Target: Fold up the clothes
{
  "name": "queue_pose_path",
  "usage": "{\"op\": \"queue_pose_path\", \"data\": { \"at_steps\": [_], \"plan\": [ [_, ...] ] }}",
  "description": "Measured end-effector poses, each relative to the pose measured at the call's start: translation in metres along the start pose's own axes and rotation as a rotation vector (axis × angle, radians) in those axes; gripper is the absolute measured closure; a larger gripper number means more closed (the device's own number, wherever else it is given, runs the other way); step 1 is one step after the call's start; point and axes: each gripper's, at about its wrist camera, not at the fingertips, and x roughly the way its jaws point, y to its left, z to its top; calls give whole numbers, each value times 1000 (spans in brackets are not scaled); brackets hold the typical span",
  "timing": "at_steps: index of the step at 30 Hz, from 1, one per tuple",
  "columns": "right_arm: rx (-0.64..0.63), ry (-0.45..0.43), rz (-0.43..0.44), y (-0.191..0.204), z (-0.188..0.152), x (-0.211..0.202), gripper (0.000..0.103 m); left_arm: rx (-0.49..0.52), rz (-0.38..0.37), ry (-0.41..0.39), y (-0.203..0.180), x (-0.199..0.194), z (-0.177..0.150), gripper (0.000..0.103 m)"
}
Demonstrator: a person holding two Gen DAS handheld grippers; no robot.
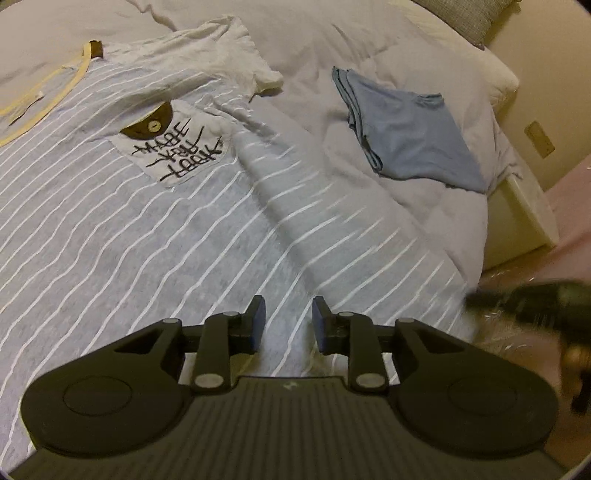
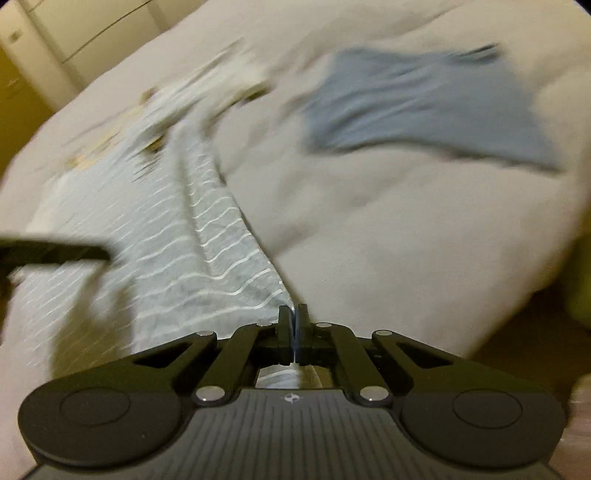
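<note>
A grey-blue striped T-shirt (image 1: 155,221) with a yellow collar and a lettered chest pocket lies spread on the bed. My left gripper (image 1: 288,317) hovers open just above its lower hem, nothing between the fingers. In the blurred right wrist view, my right gripper (image 2: 293,319) is shut on the striped T-shirt (image 2: 177,258) at its lower right edge, the cloth pinched between the pads. The right gripper shows as a dark blur (image 1: 528,295) at the right of the left wrist view. The left gripper appears as a dark bar (image 2: 51,253) at the left.
A folded blue garment (image 1: 410,133) lies on the pale duvet (image 1: 406,229) to the right of the shirt, also seen as the blue garment (image 2: 417,110). The bed edge (image 1: 524,218) drops to the floor at the right. Cupboards (image 2: 74,33) stand beyond the bed.
</note>
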Motion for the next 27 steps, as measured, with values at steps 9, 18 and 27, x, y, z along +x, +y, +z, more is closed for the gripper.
{"op": "queue_pose_path", "data": {
  "at_steps": [9, 18, 27],
  "plan": [
    [-59, -57, -138, -24, 11, -2, 103, 58, -8, 39, -9, 8, -10, 79],
    [-122, -3, -242, -36, 3, 11, 100, 69, 47, 17, -14, -19, -24, 73],
    [-264, 52, -22, 5, -6, 2, 81, -158, 266, 13, 20, -96, -130, 64]
  ]
}}
